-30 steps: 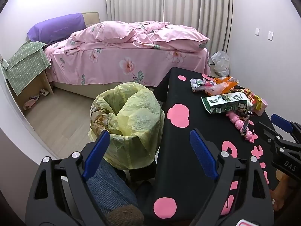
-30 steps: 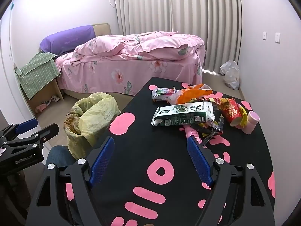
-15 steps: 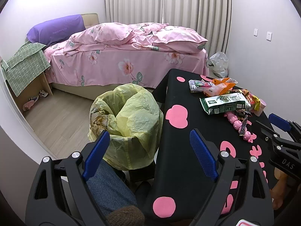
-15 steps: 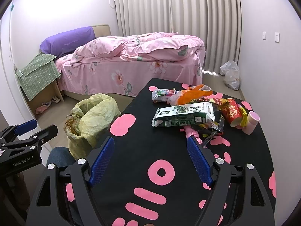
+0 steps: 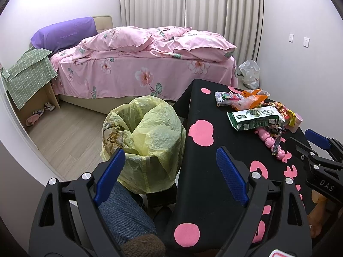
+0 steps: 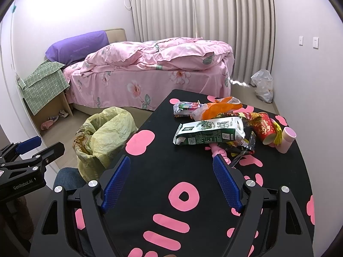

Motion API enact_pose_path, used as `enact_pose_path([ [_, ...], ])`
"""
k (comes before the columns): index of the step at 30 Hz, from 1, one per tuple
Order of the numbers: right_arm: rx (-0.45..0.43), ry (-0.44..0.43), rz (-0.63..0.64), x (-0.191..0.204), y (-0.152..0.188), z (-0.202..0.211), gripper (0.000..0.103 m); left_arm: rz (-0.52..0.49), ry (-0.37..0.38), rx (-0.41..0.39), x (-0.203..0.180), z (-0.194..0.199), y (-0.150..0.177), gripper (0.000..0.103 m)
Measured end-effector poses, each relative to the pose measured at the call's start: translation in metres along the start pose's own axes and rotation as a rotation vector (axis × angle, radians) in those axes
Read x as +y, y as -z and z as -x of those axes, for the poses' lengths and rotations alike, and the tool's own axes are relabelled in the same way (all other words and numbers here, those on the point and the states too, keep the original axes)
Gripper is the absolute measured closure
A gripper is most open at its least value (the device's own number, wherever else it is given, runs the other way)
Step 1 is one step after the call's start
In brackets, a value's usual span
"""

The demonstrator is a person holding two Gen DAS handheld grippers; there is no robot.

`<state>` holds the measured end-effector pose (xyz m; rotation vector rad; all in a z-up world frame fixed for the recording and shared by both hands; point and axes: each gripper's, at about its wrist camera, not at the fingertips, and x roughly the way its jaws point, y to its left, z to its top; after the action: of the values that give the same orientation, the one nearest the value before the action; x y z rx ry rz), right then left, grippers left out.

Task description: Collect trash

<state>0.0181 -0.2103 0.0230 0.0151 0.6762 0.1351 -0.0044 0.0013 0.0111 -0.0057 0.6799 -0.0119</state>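
Apparently trash (image 6: 223, 126) beyond right tongs (image 6: 171, 178)

Table cover (image 6: 163, 167): matt black cloth, pink patches. Bin liner (image 5: 150, 132): thin crinkled yellow plastic. Snack bag (image 6: 209, 130): glossy green-white foil. Cup (image 6: 264, 129): red printed paper. Gripper pads (image 6: 227, 182): rough, dimpled blue rubber. Floor (image 5: 64, 132): pale wood, smooth.

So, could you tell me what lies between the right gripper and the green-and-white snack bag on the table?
Only bare tablecloth: in the right wrist view, black cloth with pink shapes runs from the open right gripper to the green-and-white snack bag.
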Motion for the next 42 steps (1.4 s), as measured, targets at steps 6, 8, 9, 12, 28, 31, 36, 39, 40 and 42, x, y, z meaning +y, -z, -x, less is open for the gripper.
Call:
enact_pose_path([
  [6,0.001,-0.001,0.001,-0.0005,-0.0008,-0.0004,0.028,0.001,0.000,-0.002,0.0002,0.0001,0.0005,0.020],
  [8,-0.001,-0.002,-0.002,-0.0009,0.0001,-0.0005,0.028,0.000,0.000,-0.002,0.0003,0.0002,0.0005,0.020],
  [9,0.000,-0.002,-0.003,-0.0009,-0.0006,-0.0004,0.028,0.000,0.001,-0.002,0.0004,0.0002,0.0006,0.020],
  [12,-0.002,-0.001,-0.001,-0.0005,-0.0005,-0.0002,0.028,0.000,0.002,-0.003,0.0006,0.0003,0.0008,0.020],
  [28,0.000,-0.003,-0.001,-0.0005,0.0021,-0.0003,0.028,0.002,0.002,-0.004,0.0014,0.0006,0.0014,0.020],
  [31,0.000,-0.003,-0.001,-0.0006,0.0021,-0.0004,0.028,0.002,0.003,-0.004,0.0018,0.0015,0.0015,0.020],
  [36,0.001,-0.005,-0.001,0.0000,0.0030,-0.0011,0.028,0.002,0.004,-0.005,0.0015,0.0004,0.0016,0.020],
  [39,0.000,-0.005,-0.001,0.0003,0.0031,-0.0008,0.028,0.003,0.004,-0.005,0.0016,0.0004,0.0016,0.020],
  [40,0.000,-0.005,-0.001,0.0002,0.0029,-0.0010,0.028,0.002,0.003,-0.004,0.0018,0.0007,0.0016,0.020],
  [42,0.001,-0.004,0.000,0.0003,0.0030,-0.0010,0.028,0.003,0.004,-0.005,0.0017,0.0004,0.0017,0.020],
])
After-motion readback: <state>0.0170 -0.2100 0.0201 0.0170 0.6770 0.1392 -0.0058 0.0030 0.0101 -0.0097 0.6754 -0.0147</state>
